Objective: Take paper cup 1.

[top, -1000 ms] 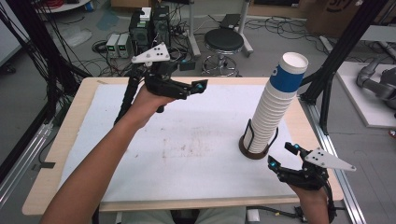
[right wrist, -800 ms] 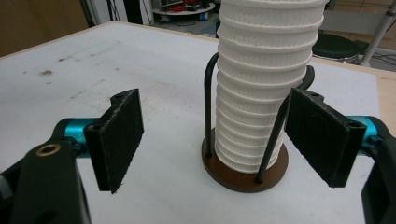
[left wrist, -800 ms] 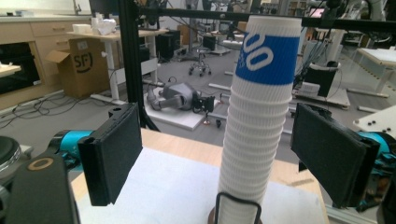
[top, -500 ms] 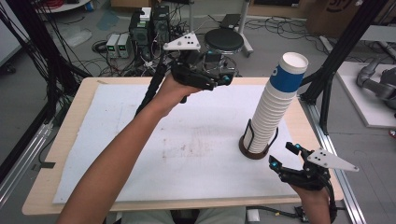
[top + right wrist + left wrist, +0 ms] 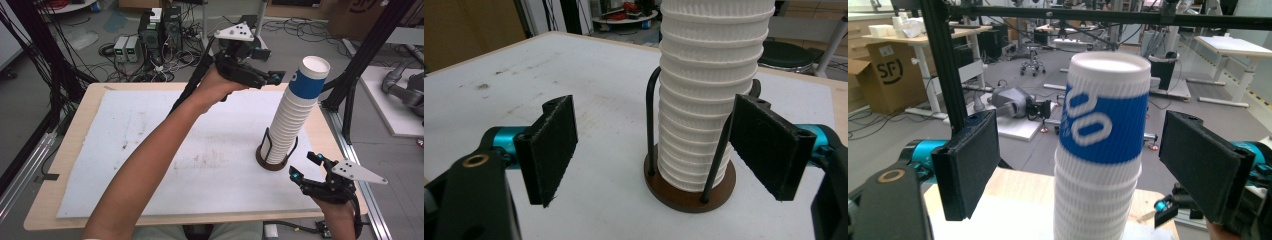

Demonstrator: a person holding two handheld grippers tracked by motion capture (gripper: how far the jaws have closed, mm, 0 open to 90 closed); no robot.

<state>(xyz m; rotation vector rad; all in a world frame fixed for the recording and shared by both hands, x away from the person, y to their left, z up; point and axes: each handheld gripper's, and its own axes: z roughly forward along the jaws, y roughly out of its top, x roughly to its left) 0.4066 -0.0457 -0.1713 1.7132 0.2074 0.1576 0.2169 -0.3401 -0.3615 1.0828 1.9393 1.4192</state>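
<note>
Top cup point(image 5: 1103, 112) sits btwn left tool point(image 5: 1083, 165) pads — not touching.

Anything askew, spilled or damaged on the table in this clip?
The tall stack of paper cups leans to the right out of its dark wire-post holder, so the blue-sleeved top cup overhangs the base. Nothing looks spilled or damaged; the white mat just carries faint smudges.

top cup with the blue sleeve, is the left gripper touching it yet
Apart. The left gripper view shows the left gripper open, with clear gaps between both pads and the top cup.
</note>
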